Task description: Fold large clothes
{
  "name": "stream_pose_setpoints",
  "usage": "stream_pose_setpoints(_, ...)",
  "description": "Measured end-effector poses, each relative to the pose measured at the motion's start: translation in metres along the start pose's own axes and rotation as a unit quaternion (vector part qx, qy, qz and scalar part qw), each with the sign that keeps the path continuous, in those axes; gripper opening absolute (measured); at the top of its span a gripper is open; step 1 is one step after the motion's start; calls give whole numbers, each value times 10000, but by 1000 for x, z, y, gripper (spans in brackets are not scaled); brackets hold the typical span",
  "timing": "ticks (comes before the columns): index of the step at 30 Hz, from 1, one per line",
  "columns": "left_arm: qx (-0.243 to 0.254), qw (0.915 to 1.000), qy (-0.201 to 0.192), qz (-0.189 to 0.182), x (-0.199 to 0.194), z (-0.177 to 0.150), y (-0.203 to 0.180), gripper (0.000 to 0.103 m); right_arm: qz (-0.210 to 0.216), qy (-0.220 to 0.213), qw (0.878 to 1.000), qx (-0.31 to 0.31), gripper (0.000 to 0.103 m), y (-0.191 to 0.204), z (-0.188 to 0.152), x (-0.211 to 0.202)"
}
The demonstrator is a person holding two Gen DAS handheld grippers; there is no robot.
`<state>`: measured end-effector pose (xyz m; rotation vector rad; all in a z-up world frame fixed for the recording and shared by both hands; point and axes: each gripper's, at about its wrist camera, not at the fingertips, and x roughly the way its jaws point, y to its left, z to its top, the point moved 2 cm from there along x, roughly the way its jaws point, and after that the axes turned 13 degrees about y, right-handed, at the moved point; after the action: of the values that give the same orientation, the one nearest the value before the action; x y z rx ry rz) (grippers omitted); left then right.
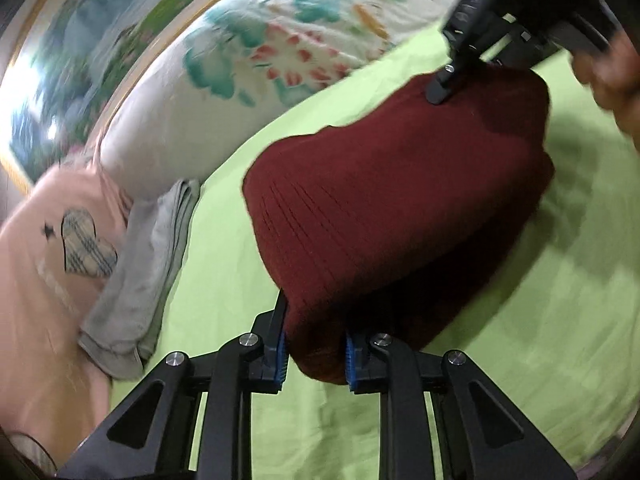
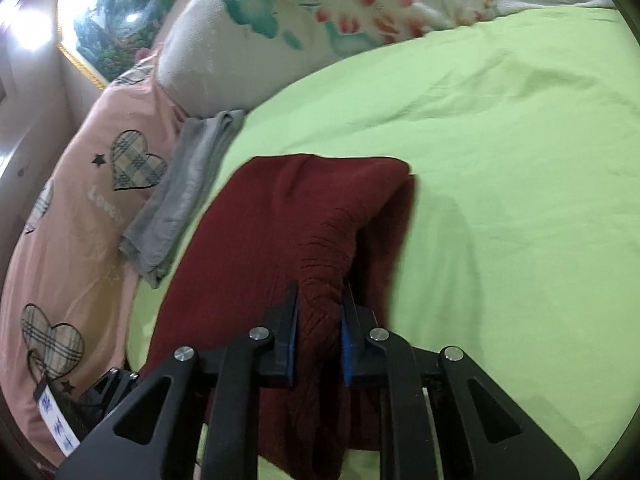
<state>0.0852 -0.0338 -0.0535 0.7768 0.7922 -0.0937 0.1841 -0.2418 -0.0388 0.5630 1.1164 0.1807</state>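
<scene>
A dark red knitted garment is folded into a thick bundle and held a little above the light green bed sheet. My left gripper is shut on its near corner, the blue pads pressing the knit. My right gripper shows at the top right of the left wrist view, gripping the far edge. In the right wrist view my right gripper is shut on a bunched edge of the red garment, which drapes over the green sheet.
A folded grey cloth lies left of the garment beside a pink pillow with plaid hearts. A white floral quilt is piled behind. They also show in the right wrist view: grey cloth, pink pillow, quilt.
</scene>
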Motion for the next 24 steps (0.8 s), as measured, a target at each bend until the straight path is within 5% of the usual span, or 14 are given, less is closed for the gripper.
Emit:
stream_pose_setpoints(6, 17, 9996, 41, -284, 5, 4, -5, 25, -45, 211, 9993, 304, 17, -24, -5, 22)
stream_pose_setpoints(11, -496, 9841, 53, -1705, -2, -13, 31, 33, -76, 245, 9993, 258, 25, -22, -3, 16)
stream_pose_setpoints(14, -1030, 9569, -49, -2714, -6, -26, 65, 33, -152, 146, 9986, 492, 46, -27, -5, 4)
stream_pose_setpoints(19, -1773, 9192, -386, -3496, -3, -18, 108, 23, -144, -628, 9971, 409, 46, -8, -3, -40)
stream_pose_setpoints(24, -2139, 8734, -649, -4326, 22, 18, 128, 16, 538, -455, 9974, -146, 46, 35, 15, -25)
